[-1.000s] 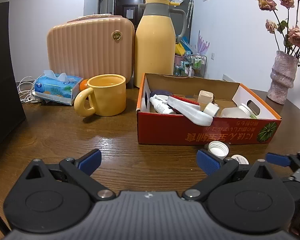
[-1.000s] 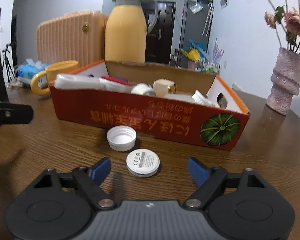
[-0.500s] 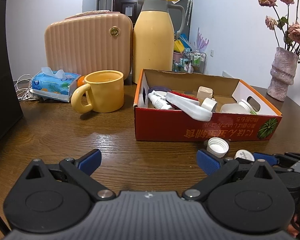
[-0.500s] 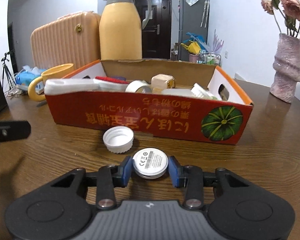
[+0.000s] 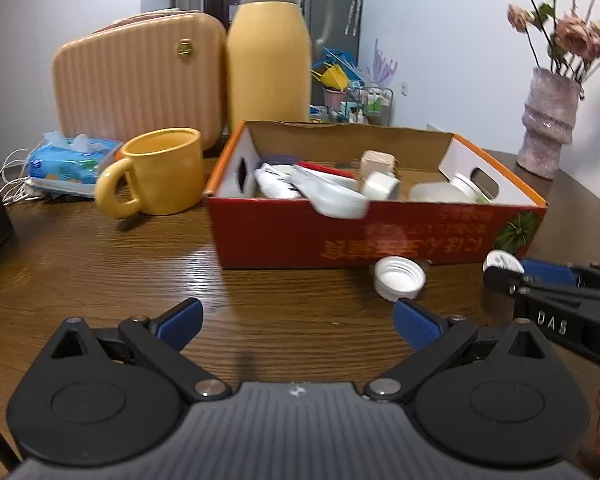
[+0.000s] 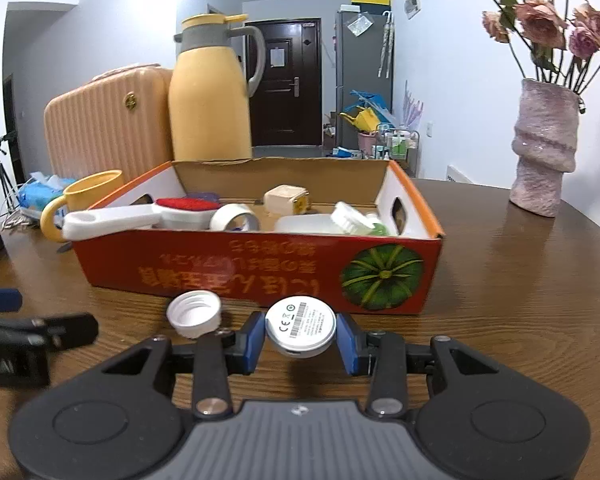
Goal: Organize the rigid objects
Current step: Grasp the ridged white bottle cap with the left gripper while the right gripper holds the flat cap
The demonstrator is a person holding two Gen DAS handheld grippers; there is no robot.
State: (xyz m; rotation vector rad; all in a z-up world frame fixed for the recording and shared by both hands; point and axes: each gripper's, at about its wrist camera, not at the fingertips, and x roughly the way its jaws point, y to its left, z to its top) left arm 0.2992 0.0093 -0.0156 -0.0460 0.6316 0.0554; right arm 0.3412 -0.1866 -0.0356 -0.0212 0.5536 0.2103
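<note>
The right gripper (image 6: 300, 342) pinches the white disc (image 6: 300, 326) across its rim, lifted just off the surface (image 6: 520, 300) near the red box (image 6: 260, 272); it looks light, stiff and slick, so edge-to-edge is the safest hold. It's round, flat, label side up, while the left gripper (image 5: 298, 318) hangs spread, empty.

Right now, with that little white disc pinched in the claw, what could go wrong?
The right claw grips the white disc only by its thin rim, so it might slip or pop out on the way up. It must also clear the front wall of the cardboard box just ahead; clipping it could shove the box. The loose bottle cap sits beside the claw and could get knocked away.
</note>
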